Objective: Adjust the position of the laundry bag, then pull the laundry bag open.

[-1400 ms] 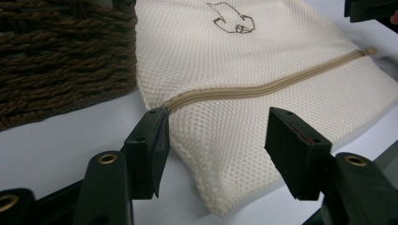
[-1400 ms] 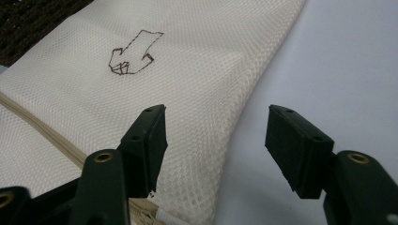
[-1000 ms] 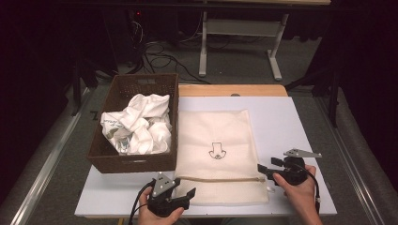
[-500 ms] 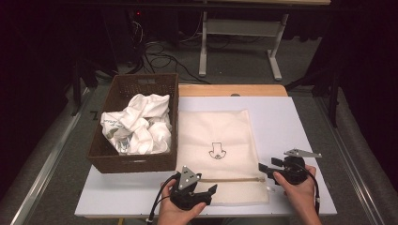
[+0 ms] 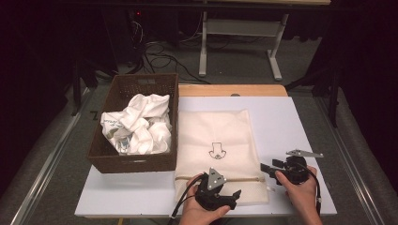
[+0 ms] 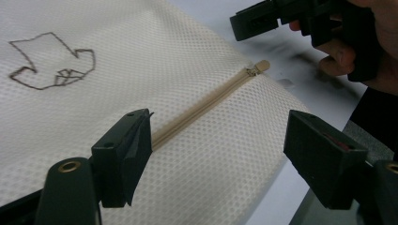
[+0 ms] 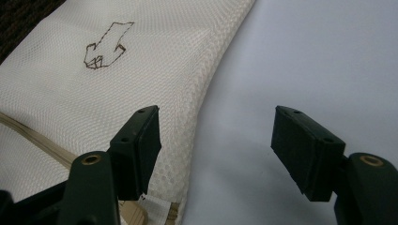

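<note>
A cream mesh bag (image 5: 213, 136) with a small drawn mark (image 5: 216, 151) lies flat on the white table (image 5: 281, 122). Its tan zipper (image 6: 202, 105) runs across near the front edge. My left gripper (image 5: 233, 197) hovers over the bag's near edge and points right. Its jaws (image 6: 218, 140) straddle the zipper line; they have just been opening and pinch nothing. My right gripper (image 5: 268, 166) sits beside the bag's right edge, near the zipper's end (image 6: 258, 67). Its jaws (image 7: 217, 136) have just been closing a little but stand open, with nothing pressed between them.
A dark wicker basket (image 5: 133, 161) with crumpled white cloths (image 5: 138, 124) stands to the left, against the bag. A wooden strip (image 5: 232, 90) borders the table's far edge. Bare white tabletop lies to the right of the bag. The floor beyond holds cables and a desk frame (image 5: 239, 33).
My left gripper has slid right along the bag's near edge, from its left corner to about the middle. The right gripper has stayed in place.
</note>
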Available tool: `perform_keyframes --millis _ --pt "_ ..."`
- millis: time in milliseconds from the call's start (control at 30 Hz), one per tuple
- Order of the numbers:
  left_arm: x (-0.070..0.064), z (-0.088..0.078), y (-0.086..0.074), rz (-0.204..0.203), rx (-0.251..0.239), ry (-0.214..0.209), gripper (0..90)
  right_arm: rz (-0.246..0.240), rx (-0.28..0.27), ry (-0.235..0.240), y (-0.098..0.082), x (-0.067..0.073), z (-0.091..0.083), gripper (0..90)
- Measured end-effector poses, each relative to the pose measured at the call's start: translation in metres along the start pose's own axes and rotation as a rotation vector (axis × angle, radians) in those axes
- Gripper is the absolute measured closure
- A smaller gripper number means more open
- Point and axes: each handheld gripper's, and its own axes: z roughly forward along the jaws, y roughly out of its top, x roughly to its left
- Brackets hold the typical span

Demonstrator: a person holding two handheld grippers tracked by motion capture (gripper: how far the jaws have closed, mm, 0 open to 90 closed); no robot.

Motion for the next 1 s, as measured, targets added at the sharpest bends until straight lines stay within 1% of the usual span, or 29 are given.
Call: perform_keyframes --millis 33,67,100,133,167,200,267,300,333,367,400,433,467,500,533,600,633,667,700,733,767,800,833,900,933,967,1000 --pt "-0.002 0.003 0.0 -0.003 0.001 -0.007 24.0 0.0 0.0 0.0 0.0 0.0 0.0 34.3" --pt "-0.006 0.009 0.001 0.006 0.018 -0.016 24.4 0.011 0.0 0.013 -0.001 0.0 0.001 35.1" --pt "-0.006 0.009 0.001 0.006 0.018 -0.016 24.4 0.011 0.0 0.013 -0.001 0.0 0.001 35.1" --pt "-0.011 0.014 0.005 0.019 0.02 -0.022 24.4 0.011 0.011 0.02 -0.001 0.001 0.002 34.9" --pt "-0.011 0.014 0.005 0.019 0.02 -0.022 24.5 0.011 0.011 0.02 -0.001 0.001 0.002 34.9" --pt "-0.013 0.016 0.008 0.028 0.018 -0.024 24.5 0.007 0.017 0.023 -0.001 0.001 0.004 35.0" --pt "-0.015 0.019 0.011 0.034 0.017 -0.025 26.0 0.013 0.023 0.041 -0.001 0.003 0.007 35.3" --pt "-0.016 0.021 0.013 0.033 0.021 -0.027 26.0 0.013 0.023 0.041 -0.001 0.003 0.007 35.3" --pt "-0.018 0.026 0.014 0.026 0.027 -0.028 27.7 0.014 0.035 0.045 -0.001 0.004 0.009 36.9" --pt "-0.018 0.026 0.014 0.026 0.027 -0.028 28.7 0.014 0.035 0.045 -0.001 0.004 0.009 36.9" --pt "-0.019 0.031 0.014 0.025 0.038 -0.023 29.9 0.016 0.042 0.054 -0.002 0.004 0.011 38.7" --pt "-0.019 0.031 0.014 0.025 0.038 -0.023 31.2 0.016 0.042 0.054 -0.002 0.004 0.011 38.7" --pt "-0.02 0.036 0.013 0.02 0.046 -0.026 33.2 0.021 0.049 0.067 -0.003 0.005 0.013 40.3" --pt "-0.02 0.036 0.013 0.02 0.046 -0.026 35.5 0.021 0.049 0.067 -0.003 0.005 0.013 40.3" --pt "-0.02 0.038 0.012 0.021 0.056 -0.024 35.5 0.021 0.049 0.069 -0.003 0.005 0.013 41.1" --pt "-0.02 0.045 0.01 0.022 0.08 -0.014 44.4 0.027 0.055 0.085 -0.003 0.007 0.014 43.0" --pt "-0.019 0.048 0.01 0.02 0.091 -0.005 44.4 0.027 0.055 0.085 -0.003 0.007 0.014 43.0" --pt "-0.018 0.051 0.009 0.015 0.104 0.005 47.8 0.029 0.059 0.091 -0.004 0.008 0.015 43.5" --pt "-0.018 0.053 0.008 0.01 0.104 0.008 51.7 0.019 0.064 0.096 -0.004 0.009 0.015 44.3" --pt "-0.017 0.056 0.008 -0.002 0.11 0.007 54.3 0.021 0.06 0.1 -0.004 0.01 0.016 45.0" --pt "-0.016 0.057 0.007 0.002 0.117 0.006 56.6 0.024 0.069 0.102 -0.004 0.011 0.016 45.5" --pt "-0.016 0.059 0.007 -0.005 0.116 0.005 61.0 0.028 0.065 0.113 -0.005 0.011 0.017 46.5" --pt "-0.016 0.06 0.006 -0.004 0.121 0.002 61.0 0.028 0.065 0.113 -0.005 0.011 0.017 46.5" --pt "-0.019 0.062 0.007 -0.01 0.101 -0.005 64.9 0.058 0.067 0.129 -0.005 0.009 0.017 47.8" --pt "-0.021 0.062 0.007 -0.005 0.092 -0.012 68.7 0.134 0.07 0.165 -0.006 0.004 0.016 50.9" --pt "-0.022 0.063 0.008 0.0 0.089 -0.014 68.7 0.134 0.07 0.165 -0.006 0.004 0.016 50.9" --pt "-0.024 0.067 0.009 0.019 0.102 -0.016 69.4 0.193 0.075 0.204 -0.008 -0.002 0.015 54.6"
